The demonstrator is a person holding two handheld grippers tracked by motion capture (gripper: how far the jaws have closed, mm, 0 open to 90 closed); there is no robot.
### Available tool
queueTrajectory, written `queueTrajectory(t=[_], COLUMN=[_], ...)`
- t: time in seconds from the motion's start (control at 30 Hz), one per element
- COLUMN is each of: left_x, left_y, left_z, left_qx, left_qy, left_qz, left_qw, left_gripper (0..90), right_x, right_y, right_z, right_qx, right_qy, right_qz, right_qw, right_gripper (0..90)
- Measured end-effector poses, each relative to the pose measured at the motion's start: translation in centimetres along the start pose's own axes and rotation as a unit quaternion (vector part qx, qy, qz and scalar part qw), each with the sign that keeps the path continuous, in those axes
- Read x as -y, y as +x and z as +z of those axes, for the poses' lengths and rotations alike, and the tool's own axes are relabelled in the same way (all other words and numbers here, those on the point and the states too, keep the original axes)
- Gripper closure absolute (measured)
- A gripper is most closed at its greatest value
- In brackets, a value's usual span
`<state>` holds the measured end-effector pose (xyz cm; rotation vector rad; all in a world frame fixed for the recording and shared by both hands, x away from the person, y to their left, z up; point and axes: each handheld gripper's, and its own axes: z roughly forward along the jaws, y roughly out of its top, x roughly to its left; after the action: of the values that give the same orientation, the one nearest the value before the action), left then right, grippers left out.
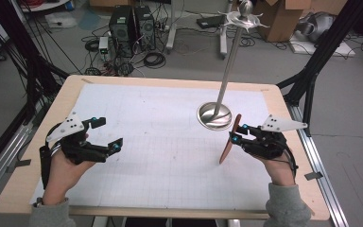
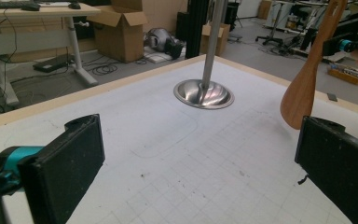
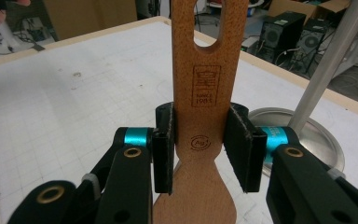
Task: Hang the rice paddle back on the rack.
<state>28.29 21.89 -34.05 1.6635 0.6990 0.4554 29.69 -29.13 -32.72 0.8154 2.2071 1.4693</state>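
A wooden spatula stands nearly upright at the right of the white gridded mat, blade end down and holed handle up. My right gripper is shut on it, and the pads press both edges of the handle just above the blade. I cannot tell whether the blade touches the mat. At the left, my left gripper hovers over the mat, open, with nothing between its jaws. From that gripper's view the spatula hangs at the right.
A metal stand with a round dish base and a tall pole topped by hooks stands just behind the spatula. The wooden table edge frames the mat. Computers, cables and cardboard boxes lie on the floor beyond.
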Motion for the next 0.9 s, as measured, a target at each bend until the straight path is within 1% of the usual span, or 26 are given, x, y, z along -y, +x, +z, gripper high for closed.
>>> queueTrajectory(t=[0.07,0.17,0.2,0.33,0.47,0.5,0.6,0.63,0.67,0.7,0.73,0.8,0.87,0.9], left_x=[0.1,0.3,0.3,0.4,0.5,0.5,0.5,0.5,0.4,0.3,0.3,0.3,0.4,0.5], left_y=[-0.1,-0.1,-0.1,-0.2,-0.3,-0.3,-0.3,-0.3,-0.4,-0.5,-0.5,-0.5,-0.5,-0.4], left_z=[0.1,0.5,0.6,0.8,0.9,0.9,1.0,1.0,1.0,1.0,1.0,1.0,1.1,1.2], left_qx=[0.004,0.006,0.006,0.007,0.007,0.007,0.008,0.014,0.016,0.016,0.017,0.019,0.014,0.013], left_qy=[-0.004,0.005,0.007,0.012,0.013,0.014,0.014,0.011,0.009,0.007,0.008,0.006,0.009,0.012], left_qz=[-0.005,-0.002,-0.003,-0.003,-0.002,-0.001,-0.005,-0.010,-0.009,-0.006,-0.004,-0.005,-0.005,-0.007], left_qw=[1.0000,1.0000,0.9999,0.9999,0.9999,0.9999,0.9999,0.9998,0.9998,0.9998,0.9998,0.9998,0.9998,0.9998], left_gripper=[1.8,1.8,1.8,1.8,1.8,1.8,1.8,1.8,1.8,1.8,1.8,1.8,1.8,1.8], right_x=[-0.1,-0.4,-0.6,-1.2,-1.7,-1.8,-2.0,-2.2,-2.2,-2.3,-2.3,-2.4,-2.4,-2.4], right_y=[-0.4,-0.8,-0.8,-1.0,-1.9,-2.2,-3.1,-3.7,-3.7,-4.1,-4.1,-4.6,-5.0,-5.2], right_z=[-0.1,-0.3,-0.5,-0.9,-1.0,-1.1,-1.2,-1.3,-1.3,-1.5,-1.5,-1.6,-1.7,-1.7], right_qx=[0.000,0.003,0.005,-0.001,-0.010,-0.013,-0.014,-0.019,-0.019,-0.021,-0.021,-0.024,-0.020,-0.018], right_qy=[-0.002,-0.010,-0.014,-0.015,-0.022,-0.020,-0.017,-0.021,-0.021,-0.027,-0.027,-0.040,-0.051,-0.052], right_qz=[-0.003,-0.018,-0.027,-0.043,-0.040,-0.039,-0.038,-0.038,-0.038,-0.031,-0.031,-0.028,-0.026,-0.024], right_qw=[1.0000,0.9998,0.9995,0.9990,0.9989,0.9990,0.9990,0.9989,0.9989,0.9989,0.9989,0.9985,0.9981,0.9982], right_gripper=[64.8,64.8,64.8,64.7,64.8,64.7,64.8,64.8,64.8,64.7,64.7,64.7,64.8,64.8])
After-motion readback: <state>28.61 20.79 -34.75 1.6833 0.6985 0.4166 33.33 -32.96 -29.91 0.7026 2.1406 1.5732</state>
